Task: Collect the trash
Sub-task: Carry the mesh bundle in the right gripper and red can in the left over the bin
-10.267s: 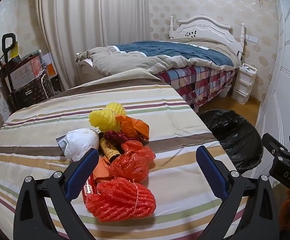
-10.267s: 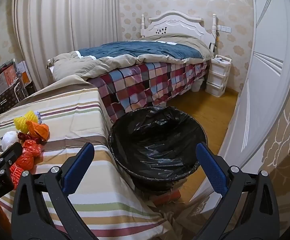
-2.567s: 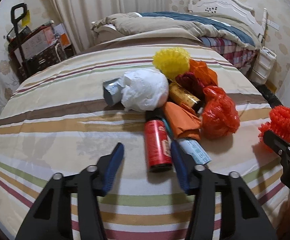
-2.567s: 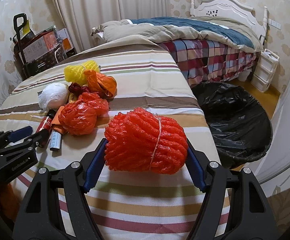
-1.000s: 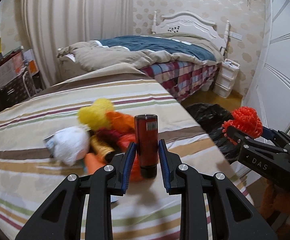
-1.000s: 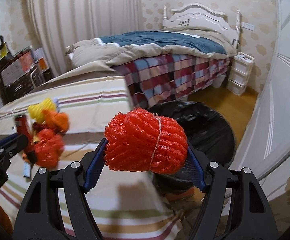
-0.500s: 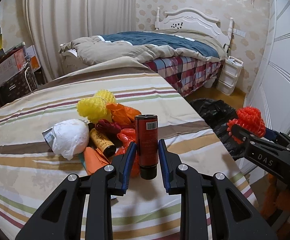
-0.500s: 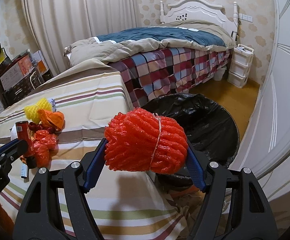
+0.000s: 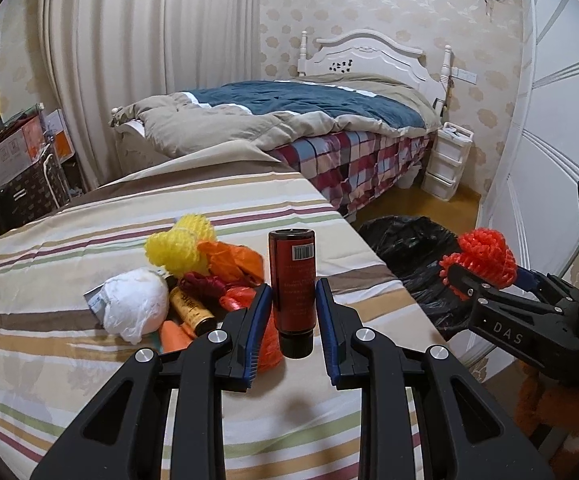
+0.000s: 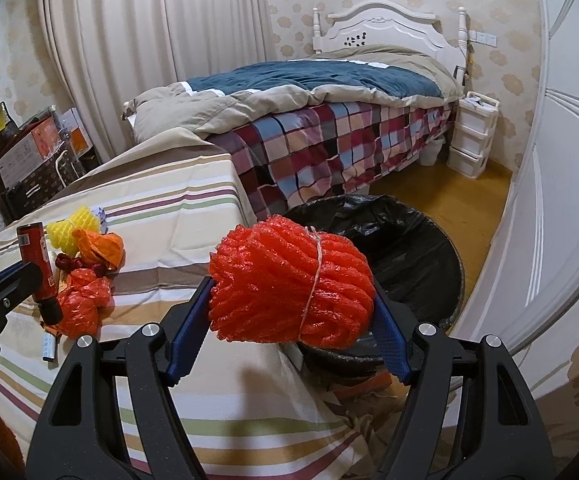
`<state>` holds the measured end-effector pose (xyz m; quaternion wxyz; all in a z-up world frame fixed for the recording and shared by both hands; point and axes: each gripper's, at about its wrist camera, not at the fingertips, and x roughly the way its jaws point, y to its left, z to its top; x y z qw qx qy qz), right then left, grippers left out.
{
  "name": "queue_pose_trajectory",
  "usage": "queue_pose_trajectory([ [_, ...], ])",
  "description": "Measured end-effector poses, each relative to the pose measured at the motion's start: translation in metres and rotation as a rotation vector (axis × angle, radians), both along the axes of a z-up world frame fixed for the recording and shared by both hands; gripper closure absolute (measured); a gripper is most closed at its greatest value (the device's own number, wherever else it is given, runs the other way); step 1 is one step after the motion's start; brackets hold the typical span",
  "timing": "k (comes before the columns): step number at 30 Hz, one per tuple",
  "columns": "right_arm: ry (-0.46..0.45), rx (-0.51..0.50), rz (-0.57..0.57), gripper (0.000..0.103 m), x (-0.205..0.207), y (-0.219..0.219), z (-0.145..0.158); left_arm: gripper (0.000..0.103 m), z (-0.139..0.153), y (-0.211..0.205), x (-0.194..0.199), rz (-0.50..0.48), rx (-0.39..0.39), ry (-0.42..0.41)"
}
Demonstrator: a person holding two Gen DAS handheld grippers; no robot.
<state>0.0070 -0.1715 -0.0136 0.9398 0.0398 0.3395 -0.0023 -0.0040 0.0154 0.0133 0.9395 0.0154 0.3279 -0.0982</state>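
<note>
My left gripper (image 9: 289, 306) is shut on a red can (image 9: 292, 284), held upright above the striped table (image 9: 69, 240). It also shows in the right wrist view (image 10: 35, 254). My right gripper (image 10: 289, 300) is shut on a red foam net bundle (image 10: 289, 284), held near the table's right edge, beside the black-lined trash bin (image 10: 405, 240). The bundle shows in the left wrist view (image 9: 485, 258). On the table lie a yellow foam net (image 9: 179, 246), an orange bag (image 9: 235, 260), a white wad (image 9: 135, 304), a gold can (image 9: 189, 310) and a red bag (image 10: 81, 304).
A bed with a plaid cover (image 10: 329, 140) stands behind the bin. White drawers (image 10: 471, 140) stand by the far wall. A white door (image 10: 561, 200) is at the right. Boxes and a cart (image 9: 13, 168) stand at the left.
Both grippers took hold of trash: the left lifted the red can, the right lifted the red foam net. Over the last second the right gripper's view swung a little back toward the table.
</note>
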Motion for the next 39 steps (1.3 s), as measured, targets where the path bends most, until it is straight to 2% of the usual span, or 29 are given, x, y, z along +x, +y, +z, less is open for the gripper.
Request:
queue_pose_trajectory([
  [20,0.006,-0.02,-0.105,0.032,0.018,-0.049,-0.003,0.076,-0.014,-0.064,0.039,-0.107,0.032,0.036],
  [39,0.035,-0.013,-0.162,0.032,0.05,-0.086,-0.017,0.076,-0.038,-0.118,0.095,-0.127,0.075,0.097],
])
